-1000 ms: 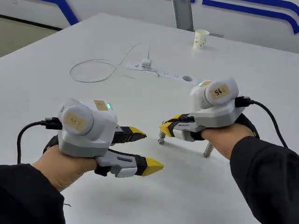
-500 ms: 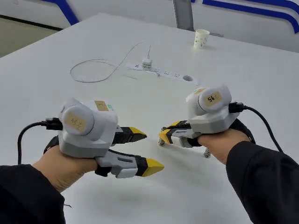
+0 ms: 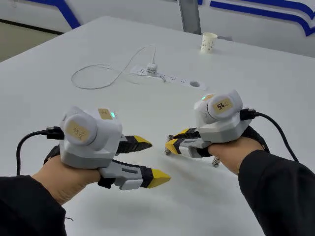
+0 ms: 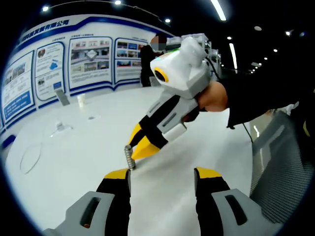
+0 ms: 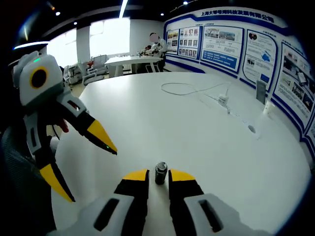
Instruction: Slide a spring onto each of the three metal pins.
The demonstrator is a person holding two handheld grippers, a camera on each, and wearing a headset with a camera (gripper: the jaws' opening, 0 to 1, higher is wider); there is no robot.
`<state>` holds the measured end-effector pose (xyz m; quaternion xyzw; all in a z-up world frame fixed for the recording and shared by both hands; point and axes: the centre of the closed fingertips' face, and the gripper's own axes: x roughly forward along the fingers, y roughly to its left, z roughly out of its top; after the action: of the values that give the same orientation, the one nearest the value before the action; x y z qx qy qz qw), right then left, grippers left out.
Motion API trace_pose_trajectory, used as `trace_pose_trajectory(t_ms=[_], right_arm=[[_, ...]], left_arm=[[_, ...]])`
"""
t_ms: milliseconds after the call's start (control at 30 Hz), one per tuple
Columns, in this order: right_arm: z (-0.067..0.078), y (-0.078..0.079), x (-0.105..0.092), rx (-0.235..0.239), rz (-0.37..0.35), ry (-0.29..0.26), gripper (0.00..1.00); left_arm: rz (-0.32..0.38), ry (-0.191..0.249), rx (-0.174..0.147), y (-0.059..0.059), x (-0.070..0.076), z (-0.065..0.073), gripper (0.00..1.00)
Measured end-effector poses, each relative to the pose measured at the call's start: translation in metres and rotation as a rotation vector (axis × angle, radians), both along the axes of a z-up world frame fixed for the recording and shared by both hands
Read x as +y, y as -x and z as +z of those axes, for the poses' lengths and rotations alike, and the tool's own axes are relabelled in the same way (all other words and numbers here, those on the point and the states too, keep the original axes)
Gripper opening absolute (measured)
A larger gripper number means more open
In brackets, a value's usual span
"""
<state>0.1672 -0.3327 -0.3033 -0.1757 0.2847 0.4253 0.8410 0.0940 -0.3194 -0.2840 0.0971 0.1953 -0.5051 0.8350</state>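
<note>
A short metal pin wearing a spring stands upright on the white table. My right gripper is low over the table, its yellow tips pressed close on either side of that pin's top, shut on it. In the left gripper view the right gripper comes in from the right with its tips at the pin. A second spring-covered pin stands by the right hand, partly hidden. My left gripper hovers open just left of the first pin, holding nothing.
At the back of the table lie a white power strip with a plugged charger and a looped white cable, and a paper cup stands at the far edge. A mesh chair is beside the table.
My right gripper has dropped lower and shifted left, bringing its tips onto the pin with the spring. The left gripper has stayed put and open.
</note>
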Motion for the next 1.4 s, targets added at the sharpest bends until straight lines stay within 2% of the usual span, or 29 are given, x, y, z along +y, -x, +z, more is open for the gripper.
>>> trace_pose_trajectory(t_ms=[367,600,1400], right_arm=[[0.018,0.016,-0.005,-0.037,0.002,-0.019,0.21],[0.021,0.032,-0.009,-0.047,0.012,-0.019,0.22],[0.028,0.074,-0.050,-0.068,-0.041,-0.036,0.27]], left_arm=[[-0.002,0.002,-0.002,0.000,-0.001,0.001,0.55],[-0.002,0.005,-0.004,0.001,-0.001,0.002,0.56],[-0.018,0.005,-0.001,0.007,-0.007,0.004,0.58]])
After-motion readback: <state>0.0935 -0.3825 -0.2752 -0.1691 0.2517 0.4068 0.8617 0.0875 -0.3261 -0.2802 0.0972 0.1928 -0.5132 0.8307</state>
